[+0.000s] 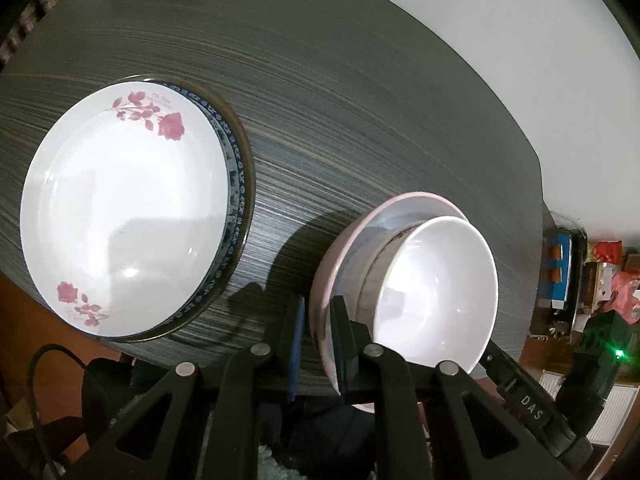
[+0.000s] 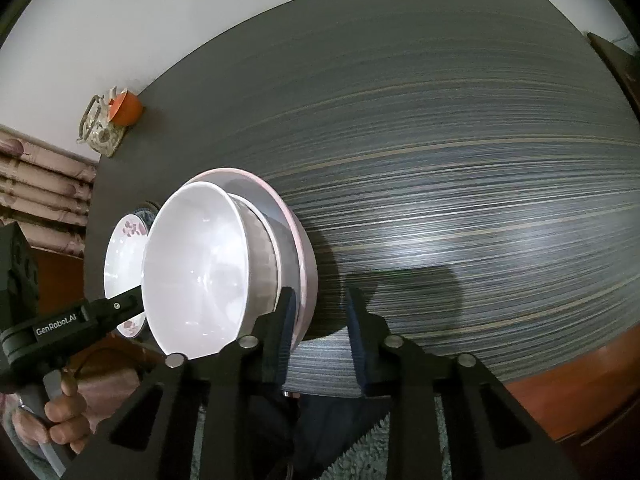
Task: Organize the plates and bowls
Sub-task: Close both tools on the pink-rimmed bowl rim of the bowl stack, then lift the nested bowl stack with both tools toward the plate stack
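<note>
- The right tool (image 2: 318, 312) points down at the near edge of the dark streaked bench (image 2: 460, 168); a plain gap stands between its fingers.
- Its left finger (image 2: 286, 312) is at the rim of a pink-edged plate (image 2: 298, 240); whether it touches cannot be told. The right finger stands over bare bench.
- On the plate sits a white bowl (image 2: 196, 272), nested in a grey-sided one (image 2: 262, 264).
- The left tool (image 2: 132, 302) reaches in from the near left, its tip hidden at the bowl's left side, with a hand (image 2: 52, 412) on its handle.
- Left of and behind the bowl lies a rose-printed plate (image 2: 124, 248).
- At the far left corner stands an orange cup (image 2: 127, 109) beside a patterned holder (image 2: 98, 130).
</note>
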A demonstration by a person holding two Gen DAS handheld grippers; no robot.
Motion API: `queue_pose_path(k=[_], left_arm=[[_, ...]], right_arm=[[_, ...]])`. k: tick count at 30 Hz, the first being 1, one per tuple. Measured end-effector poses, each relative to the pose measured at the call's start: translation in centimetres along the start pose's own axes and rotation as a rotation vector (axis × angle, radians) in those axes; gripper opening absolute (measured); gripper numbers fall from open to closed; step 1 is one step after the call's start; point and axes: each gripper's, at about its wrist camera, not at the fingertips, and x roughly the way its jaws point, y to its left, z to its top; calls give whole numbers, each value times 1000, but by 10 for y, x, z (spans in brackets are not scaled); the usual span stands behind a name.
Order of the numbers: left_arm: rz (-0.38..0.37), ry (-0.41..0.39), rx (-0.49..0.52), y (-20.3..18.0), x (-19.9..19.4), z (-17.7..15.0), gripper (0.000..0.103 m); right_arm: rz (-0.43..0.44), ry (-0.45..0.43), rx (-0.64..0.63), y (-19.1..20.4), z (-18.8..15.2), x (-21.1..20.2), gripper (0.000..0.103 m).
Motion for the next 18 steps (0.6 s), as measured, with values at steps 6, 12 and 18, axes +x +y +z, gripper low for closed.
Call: queue_pose_path(k=[6, 12, 18], left_arm=[[19, 13, 12, -6, 10, 1, 14], [40, 27, 21, -9, 20, 0, 13], [65, -2, 44, -16, 20, -1, 13]], right_arm=[[-14, 14, -11, 0, 2, 5, 23], [-24, 19, -19, 2, 4, 10, 23], [-30, -1, -42, 6, 6, 13, 25]])
